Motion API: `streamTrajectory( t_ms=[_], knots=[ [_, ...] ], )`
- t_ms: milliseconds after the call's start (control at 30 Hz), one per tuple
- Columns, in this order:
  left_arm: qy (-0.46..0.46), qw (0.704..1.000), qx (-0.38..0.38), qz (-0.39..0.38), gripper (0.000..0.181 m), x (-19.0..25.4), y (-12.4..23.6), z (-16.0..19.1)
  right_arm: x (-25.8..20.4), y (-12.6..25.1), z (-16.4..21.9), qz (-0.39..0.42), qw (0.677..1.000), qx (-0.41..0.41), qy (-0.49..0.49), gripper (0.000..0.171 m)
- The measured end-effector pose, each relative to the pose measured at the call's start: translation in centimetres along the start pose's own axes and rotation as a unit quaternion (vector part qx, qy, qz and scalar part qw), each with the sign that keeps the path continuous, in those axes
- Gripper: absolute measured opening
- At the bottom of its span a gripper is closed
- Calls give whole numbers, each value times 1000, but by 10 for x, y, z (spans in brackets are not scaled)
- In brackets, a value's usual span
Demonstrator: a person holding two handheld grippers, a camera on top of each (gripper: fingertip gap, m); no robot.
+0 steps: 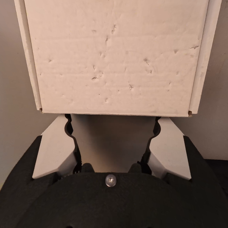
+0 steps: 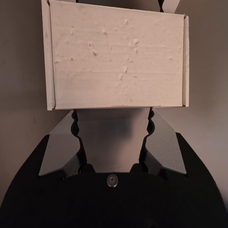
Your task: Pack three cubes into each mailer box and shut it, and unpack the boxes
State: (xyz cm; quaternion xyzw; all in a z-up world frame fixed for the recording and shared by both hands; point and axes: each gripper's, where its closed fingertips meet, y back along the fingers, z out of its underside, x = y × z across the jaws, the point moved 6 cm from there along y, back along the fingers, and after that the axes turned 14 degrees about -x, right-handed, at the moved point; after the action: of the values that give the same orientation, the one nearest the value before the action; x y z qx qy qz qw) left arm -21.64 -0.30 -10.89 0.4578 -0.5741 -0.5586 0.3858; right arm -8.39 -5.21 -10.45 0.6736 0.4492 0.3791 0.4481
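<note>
A shut white mailer box (image 1: pixel 114 55) with a dented lid fills the upper part of the left wrist view. My left gripper (image 1: pixel 112 116) is open wide, and its fingertips are hidden under the box's near edge. The same box (image 2: pixel 117 61) shows in the right wrist view, where my right gripper (image 2: pixel 112 109) is also open wide with its tips at the box's near edge. The left gripper's white fingers (image 2: pixel 170 6) show beyond the box's far edge, so the grippers face each other across it. No cubes are in view.
The box lies on a plain beige surface (image 1: pixel 12 86) that shows on both sides of it. A dark edge (image 1: pixel 217 162) sits at the lower right of the left wrist view.
</note>
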Motion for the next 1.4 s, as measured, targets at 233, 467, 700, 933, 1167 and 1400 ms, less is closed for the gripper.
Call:
streamTrajectory(
  t_ms=[233,467,700,933,1167,1400],
  knots=[
    [107,992,69,-9,142,18,-3,-9,7,30,33,20,992,-74,-105,112],
    [256,956,132,-49,157,24,-10,-14,20,93,16,18,918,114,-379,107],
    [245,955,154,-63,157,26,-8,-21,34,69,40,67,927,-18,-369,97],
    [262,942,181,-105,158,33,6,-15,28,88,5,36,898,118,-423,104],
    [314,900,258,-158,153,61,54,28,25,9,-47,51,893,-54,-444,149],
    [296,898,284,-156,150,86,71,32,19,2,-44,12,883,-212,-419,130]
  ],
)
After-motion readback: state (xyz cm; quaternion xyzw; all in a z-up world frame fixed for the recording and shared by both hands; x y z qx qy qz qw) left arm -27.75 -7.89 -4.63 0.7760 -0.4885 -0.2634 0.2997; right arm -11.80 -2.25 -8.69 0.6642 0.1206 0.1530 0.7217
